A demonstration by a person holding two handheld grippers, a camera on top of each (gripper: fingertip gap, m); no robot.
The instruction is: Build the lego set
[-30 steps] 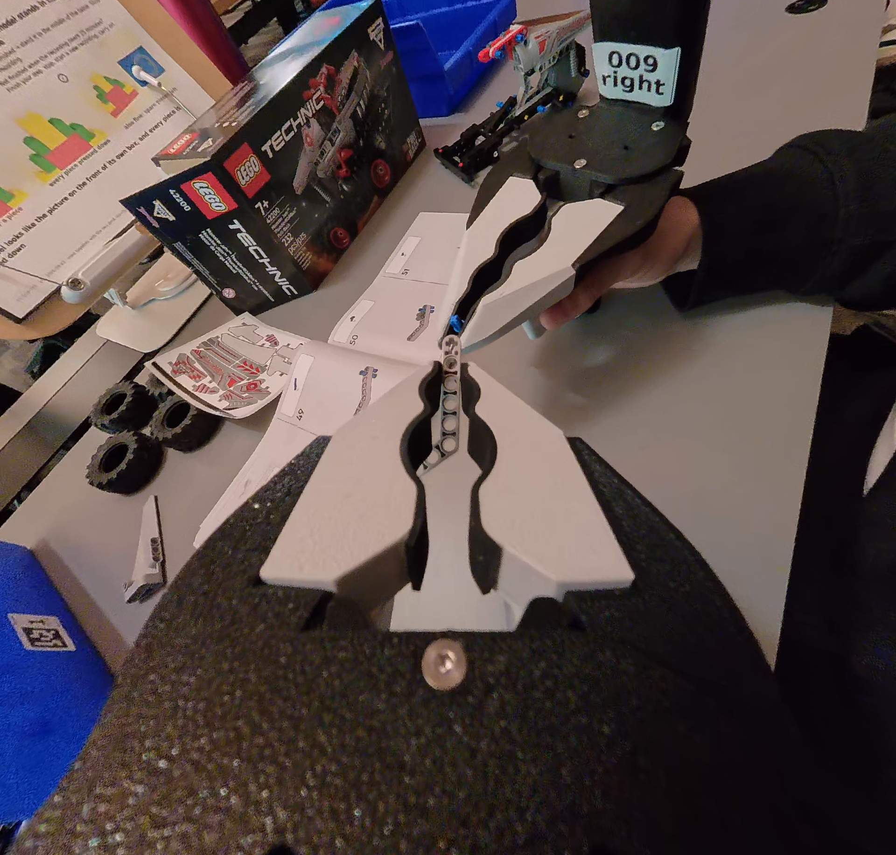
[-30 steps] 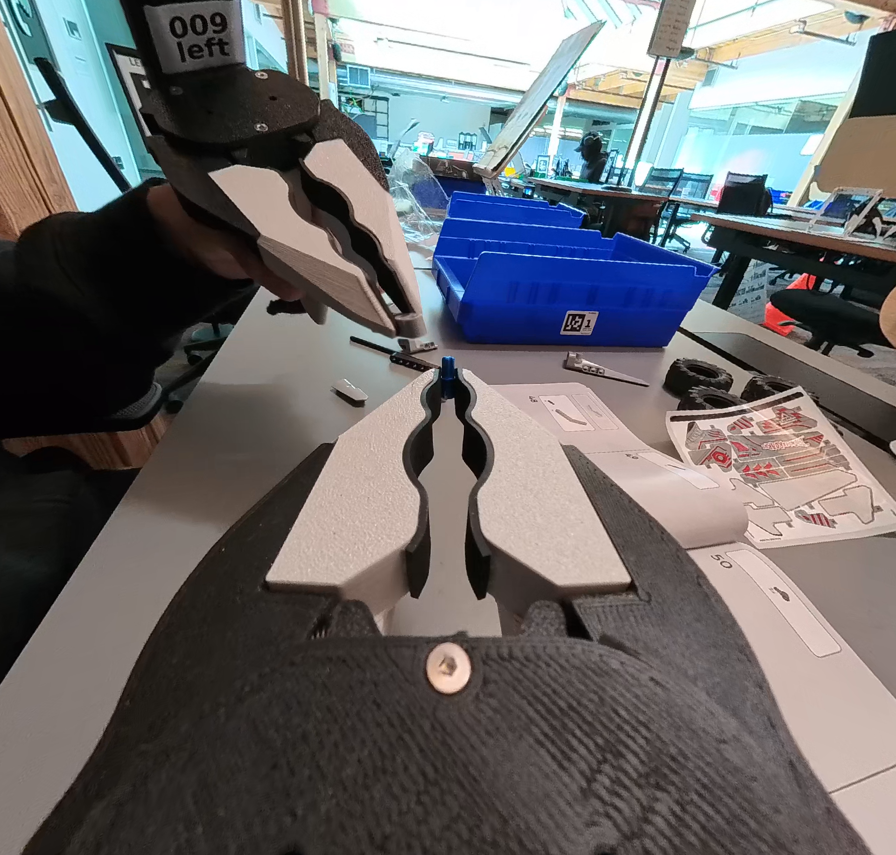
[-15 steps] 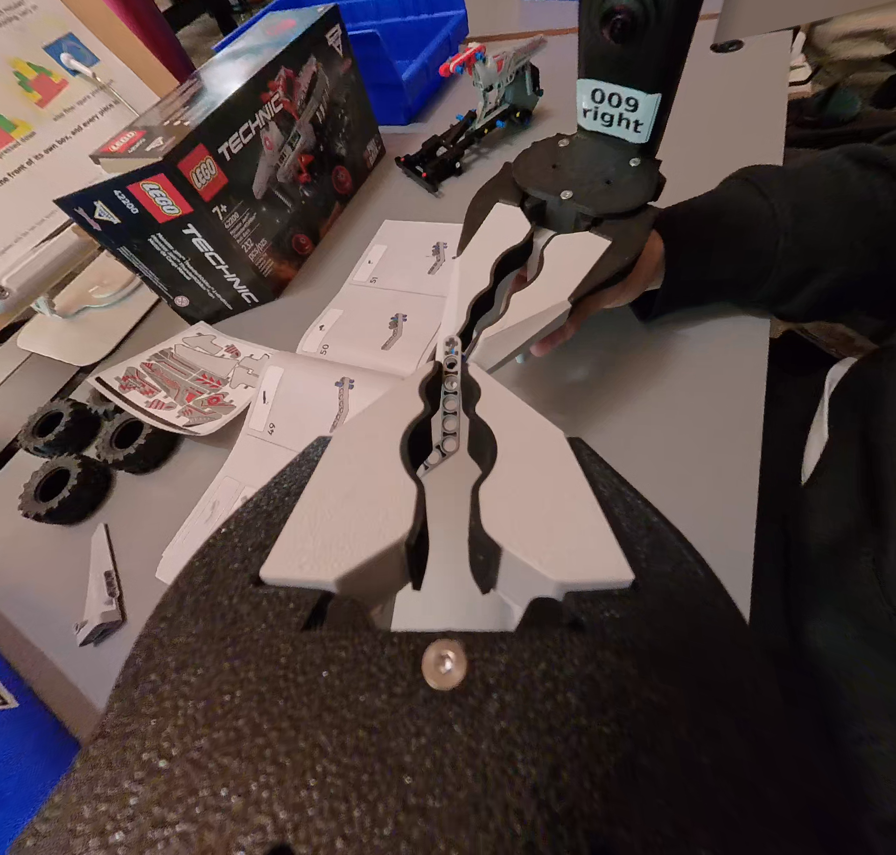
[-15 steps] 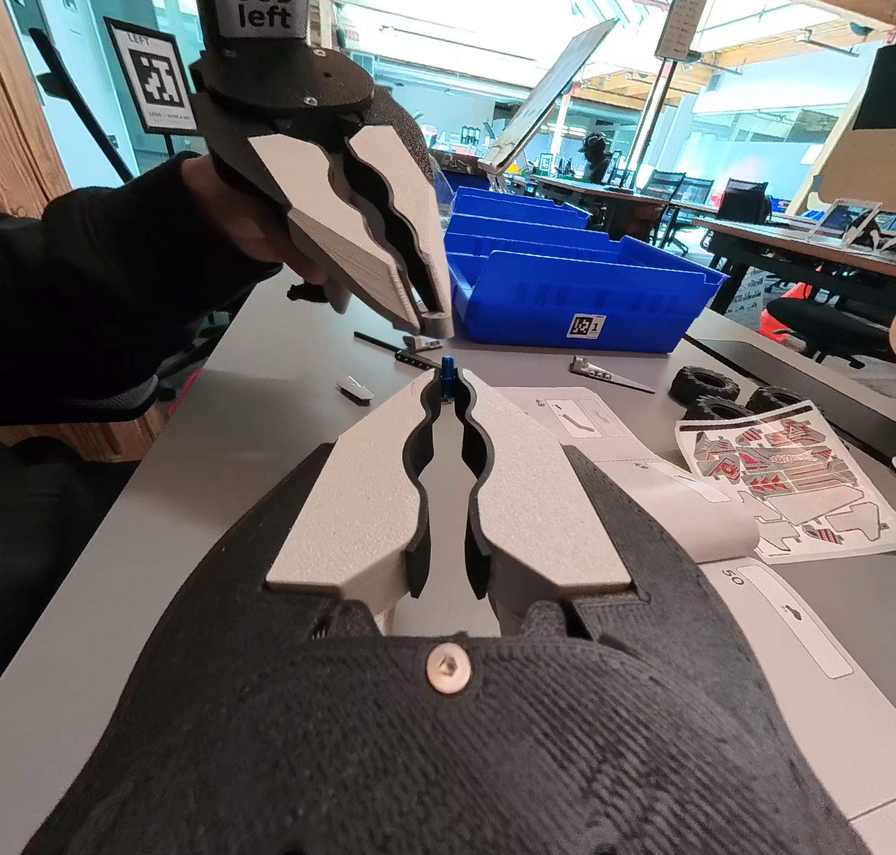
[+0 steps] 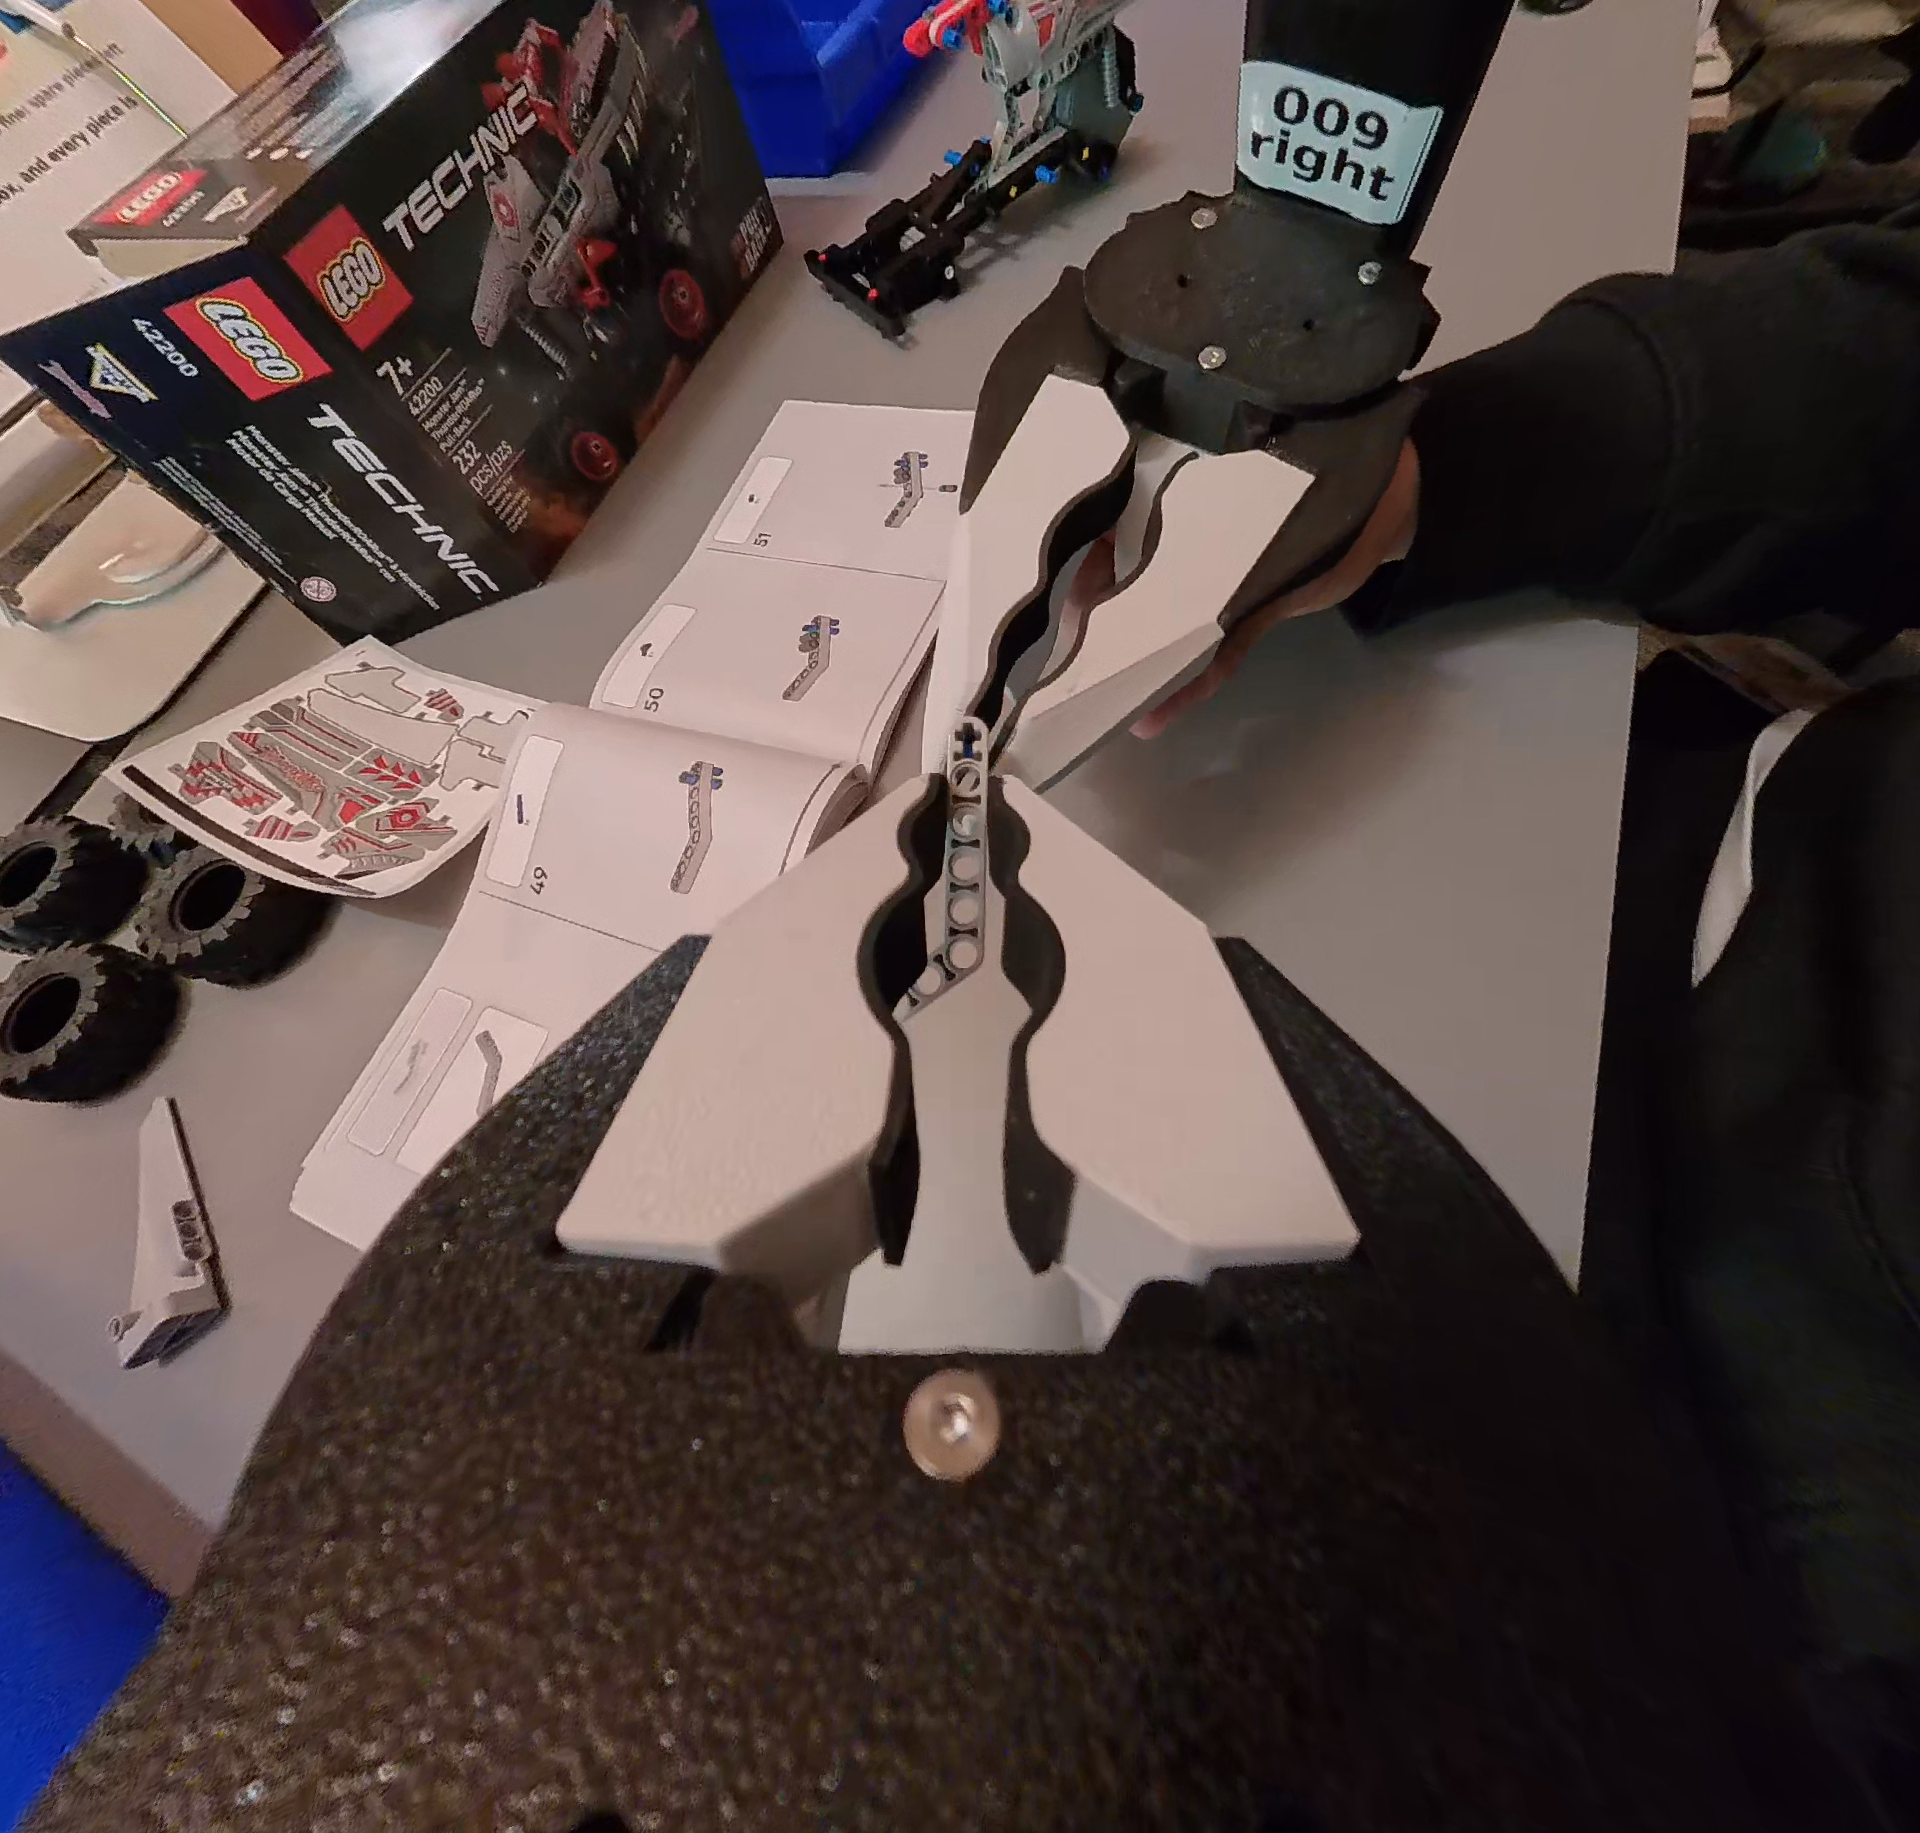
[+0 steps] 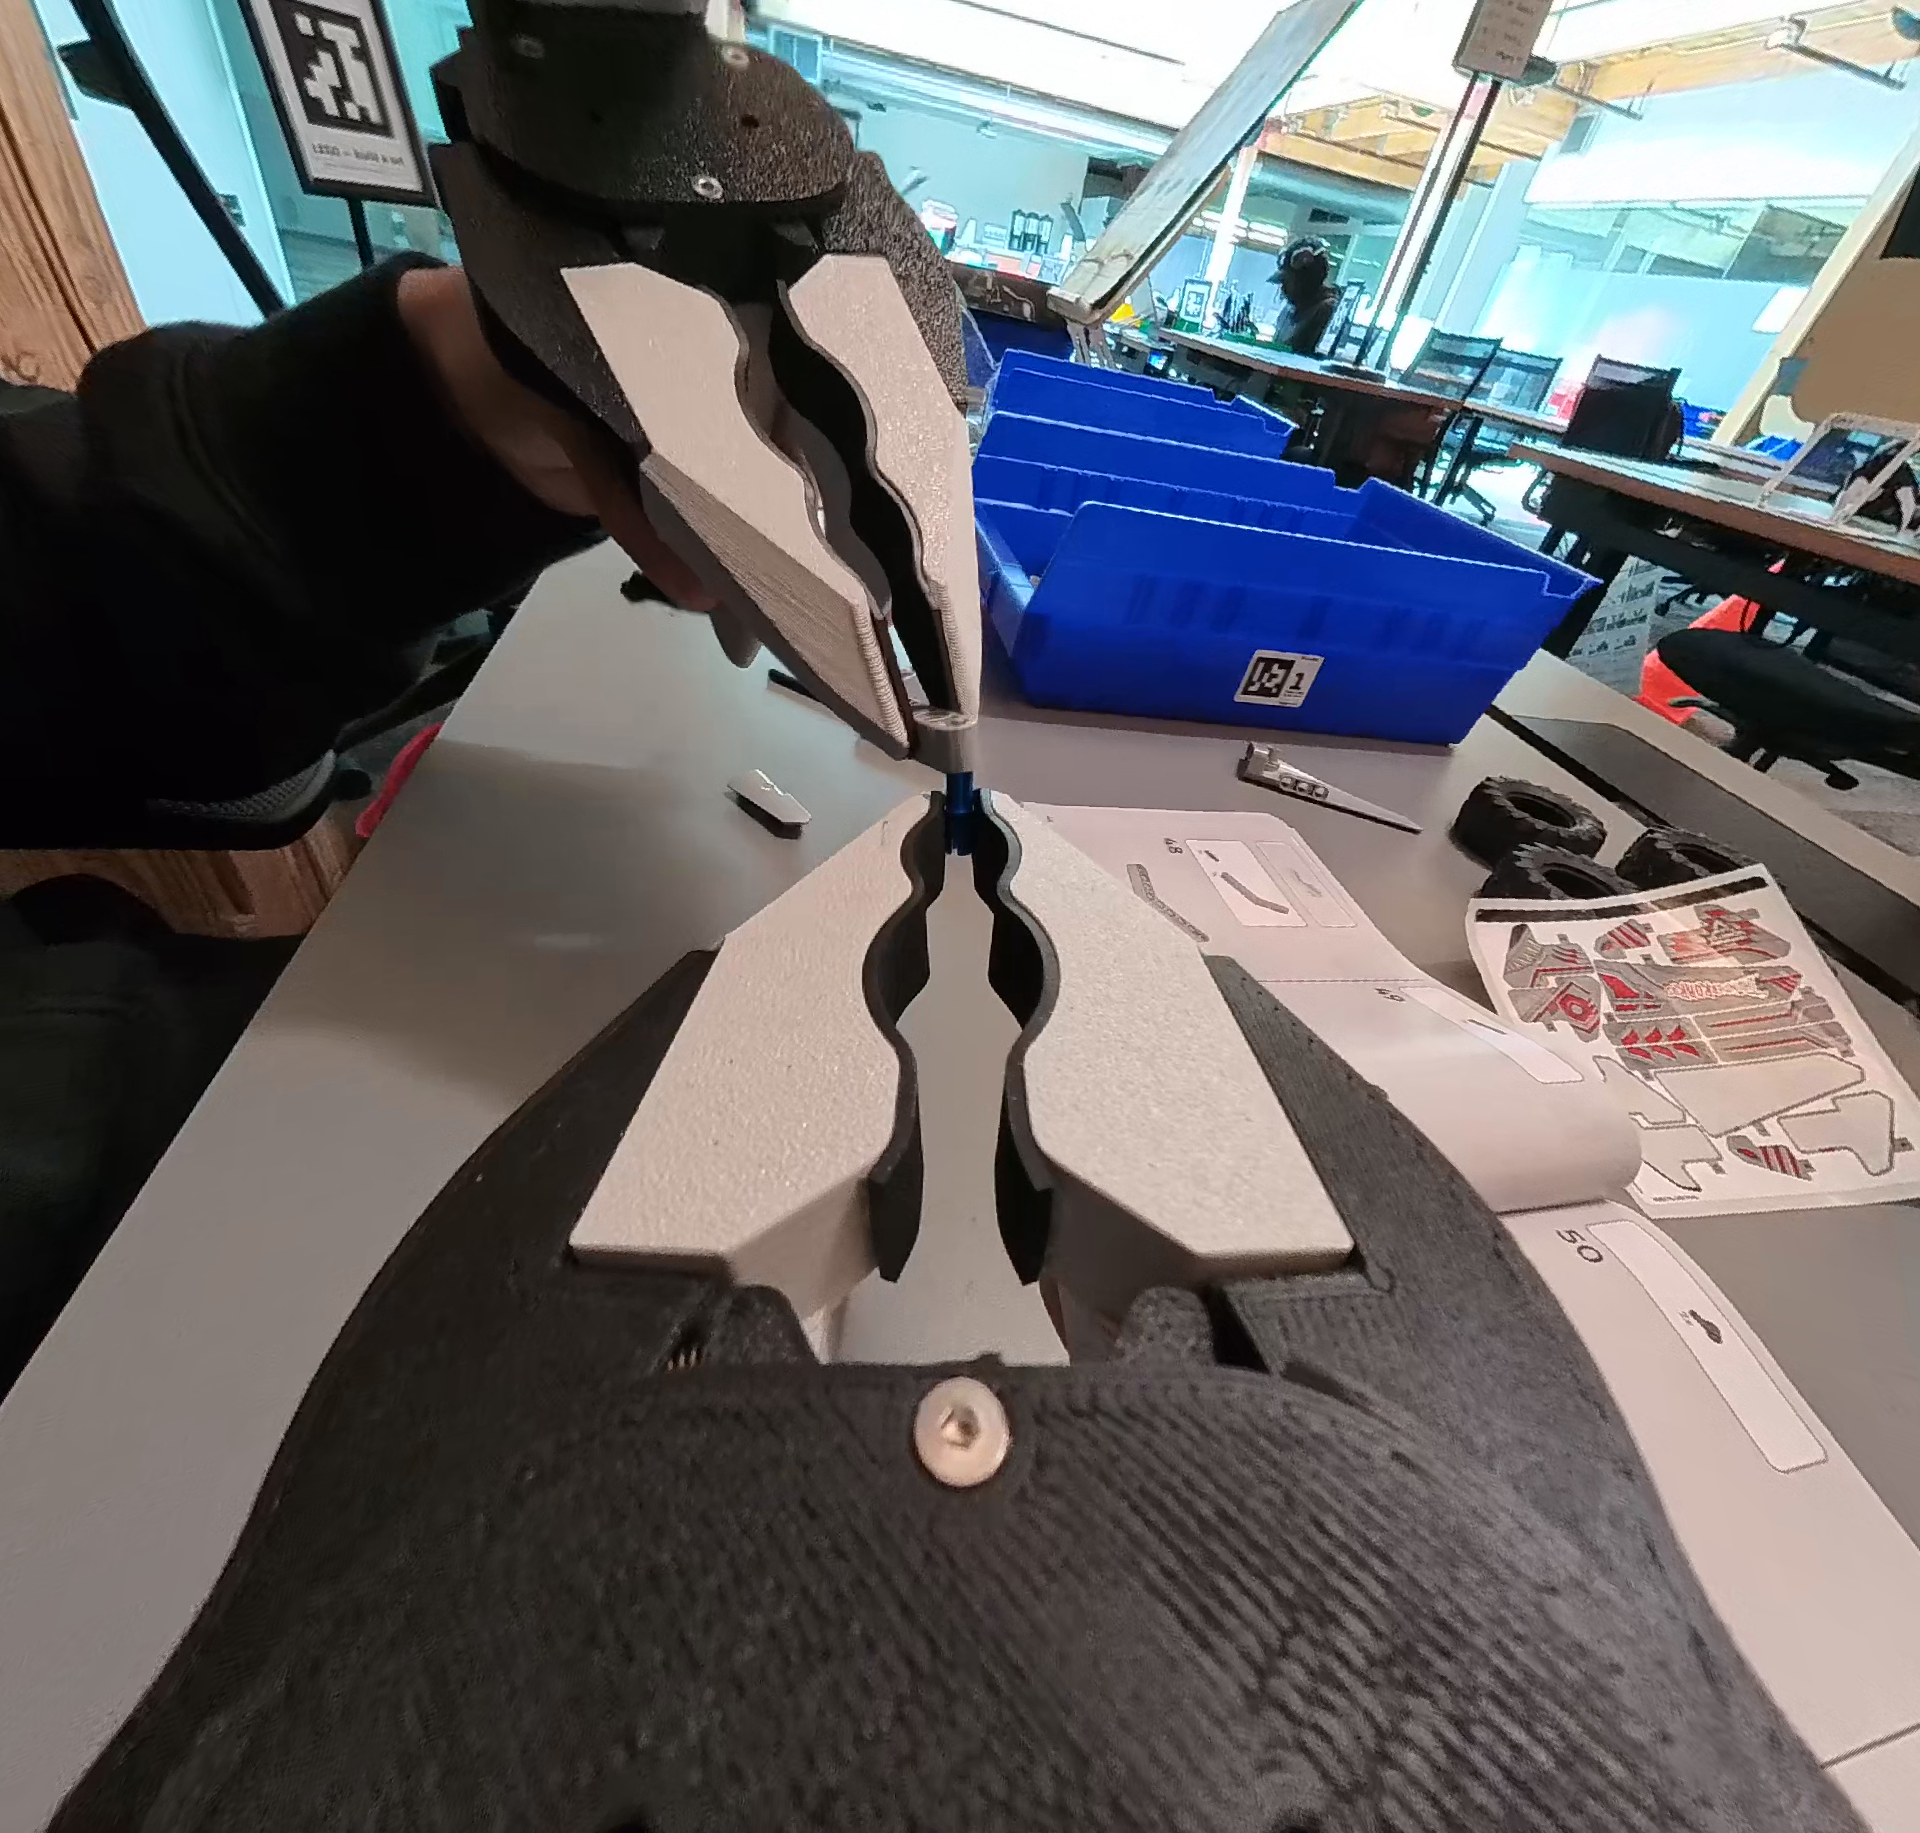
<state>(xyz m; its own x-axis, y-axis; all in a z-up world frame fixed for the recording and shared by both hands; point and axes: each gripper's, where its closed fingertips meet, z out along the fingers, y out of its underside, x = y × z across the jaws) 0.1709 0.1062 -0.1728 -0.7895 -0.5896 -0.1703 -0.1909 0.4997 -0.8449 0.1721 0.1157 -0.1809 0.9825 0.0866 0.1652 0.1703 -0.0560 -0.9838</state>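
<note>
My left gripper [image 5: 964, 796] is shut on a grey bent beam with holes [image 5: 964, 879], held upright above the table. My right gripper [image 6: 958, 833] is shut on a small blue pin [image 6: 957, 796]. The two grippers meet tip to tip. The pin touches the beam's end [image 6: 943, 729] from below in the right wrist view. In the left wrist view the blue pin [image 5: 968, 739] shows at the beam's top hole, with the right gripper [image 5: 1006, 734] just behind it. The left gripper [image 6: 930, 718] comes down from the upper left in the right wrist view.
An open instruction booklet [image 5: 727, 744], a sticker sheet [image 5: 312, 775], black tyres [image 5: 104, 931] and the set's box [image 5: 416, 329] lie on the grey table [image 5: 1351, 848]. A part-built model [image 5: 987, 142] stands behind. Blue bins [image 6: 1247, 578] and loose grey pieces [image 6: 1320, 781] are nearby. Both grippers' tips are close together, under 4 cm apart.
The two grippers have closed in on each other. The blue pin, apart from the beam a second ago, now touches the beam's end hole.
</note>
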